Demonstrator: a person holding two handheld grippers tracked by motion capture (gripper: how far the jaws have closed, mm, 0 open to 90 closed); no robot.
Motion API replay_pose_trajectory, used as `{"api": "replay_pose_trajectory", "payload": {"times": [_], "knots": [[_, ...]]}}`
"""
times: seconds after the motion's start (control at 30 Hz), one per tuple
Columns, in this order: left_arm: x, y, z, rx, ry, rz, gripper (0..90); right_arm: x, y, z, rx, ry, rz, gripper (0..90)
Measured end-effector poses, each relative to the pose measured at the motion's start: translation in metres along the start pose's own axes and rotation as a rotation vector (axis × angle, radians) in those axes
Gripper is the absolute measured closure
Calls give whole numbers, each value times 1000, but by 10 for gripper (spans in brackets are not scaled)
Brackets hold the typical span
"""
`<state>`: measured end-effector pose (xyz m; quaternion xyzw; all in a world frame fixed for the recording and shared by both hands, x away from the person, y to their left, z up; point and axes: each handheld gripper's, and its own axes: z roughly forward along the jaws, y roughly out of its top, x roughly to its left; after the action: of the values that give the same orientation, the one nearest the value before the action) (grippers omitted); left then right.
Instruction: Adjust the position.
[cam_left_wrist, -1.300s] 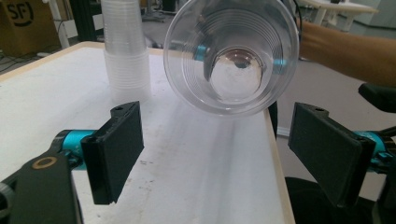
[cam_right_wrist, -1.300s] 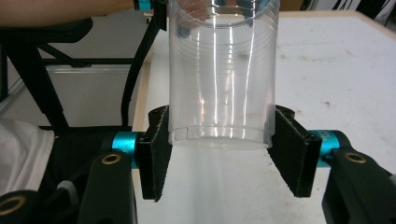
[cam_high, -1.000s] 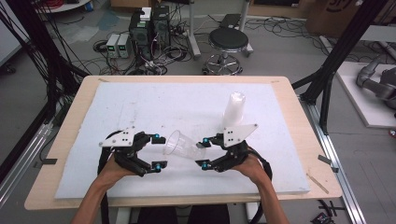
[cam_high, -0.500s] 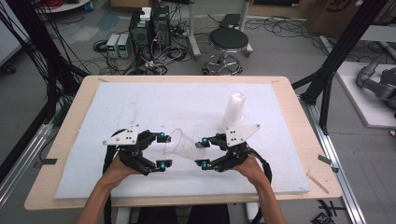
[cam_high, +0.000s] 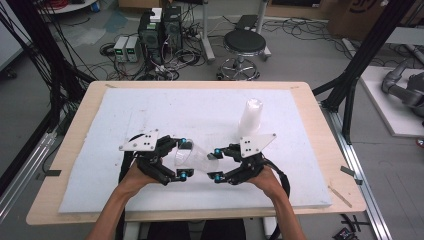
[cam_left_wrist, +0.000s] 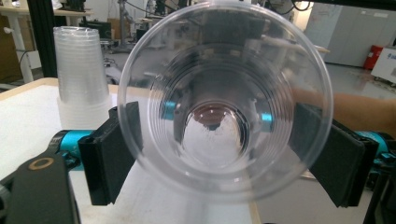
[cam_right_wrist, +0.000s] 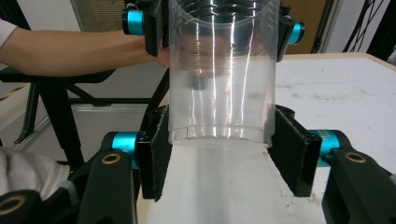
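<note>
On the white-padded counter (cam_high: 150, 107), a clear plastic cup (cam_high: 192, 156) hangs sideways between both hands; light, thin-walled, slippery, easily crushed; the right claw (cam_high: 216, 165) pinches its base, the left claw (cam_high: 185, 158) stands wide around its rim.

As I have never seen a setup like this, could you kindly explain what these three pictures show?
There is no robot arm: a person at a table holds a hand-operated claw in each hand. The high view looks down from above; the other two come from a camera riding on each claw. On the white mat stands an upside-down stack of clear cups. The right claw is shut on the base of a single clear cup, held level between the hands. The left claw has its jaws on either side of the cup's rim; whether they press on it I cannot tell.
</note>
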<state>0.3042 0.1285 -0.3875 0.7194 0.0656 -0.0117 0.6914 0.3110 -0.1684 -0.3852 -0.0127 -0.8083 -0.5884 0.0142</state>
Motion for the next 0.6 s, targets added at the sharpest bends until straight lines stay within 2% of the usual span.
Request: {"api": "replay_pose_trajectory", "payload": {"times": [0.6], "knots": [[1,5,6,26,-13,9,226,0,0,3,-2,9,-11,429]]}}
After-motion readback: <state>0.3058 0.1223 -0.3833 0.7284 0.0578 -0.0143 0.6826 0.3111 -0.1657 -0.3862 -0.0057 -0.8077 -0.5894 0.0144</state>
